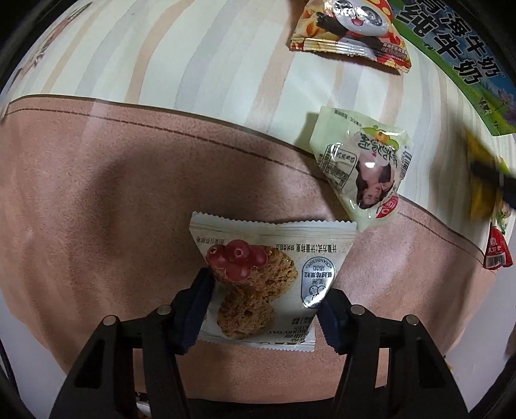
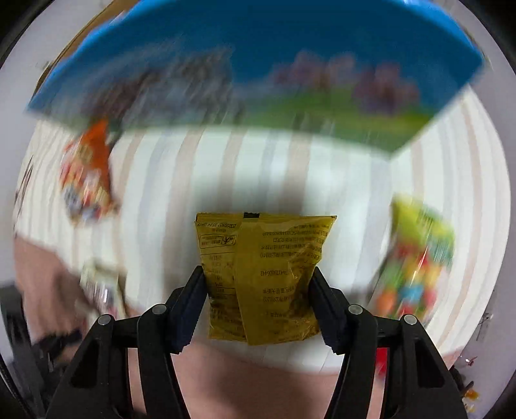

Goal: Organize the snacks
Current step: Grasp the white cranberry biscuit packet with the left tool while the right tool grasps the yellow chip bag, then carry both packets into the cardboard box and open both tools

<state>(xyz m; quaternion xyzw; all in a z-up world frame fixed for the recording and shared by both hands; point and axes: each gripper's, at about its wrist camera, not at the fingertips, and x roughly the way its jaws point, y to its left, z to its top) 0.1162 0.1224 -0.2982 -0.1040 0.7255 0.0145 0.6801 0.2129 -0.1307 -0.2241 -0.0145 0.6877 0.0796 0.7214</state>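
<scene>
Blue-green milk carton (image 1: 451, 61) at far edge of striped cloth (image 1: 161, 48), printed 纯牛奶. Panda-print snack (image 1: 351, 29) just beside carton. Pale green packet (image 1: 361, 167) straddling cloth and brown mat (image 1: 80, 193). Left gripper (image 1: 264, 309) clamped on cranberry oat packet (image 1: 267, 277), "CRANBERRY" legible, held above mat. Right gripper (image 2: 258, 306) clamped on yellow packet (image 2: 264, 274), held above cloth, print too small to read.

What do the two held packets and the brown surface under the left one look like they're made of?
Cranberry oat packet in the left hand-held gripper: glossy printed plastic film, with a serrated seal edge and glare. Yellow packet in the right hand-held gripper: crinkled plastic or foil laminate, with a back seam. Brown mat: matte, suede-like, probably faux leather, with a stitched border.
</scene>
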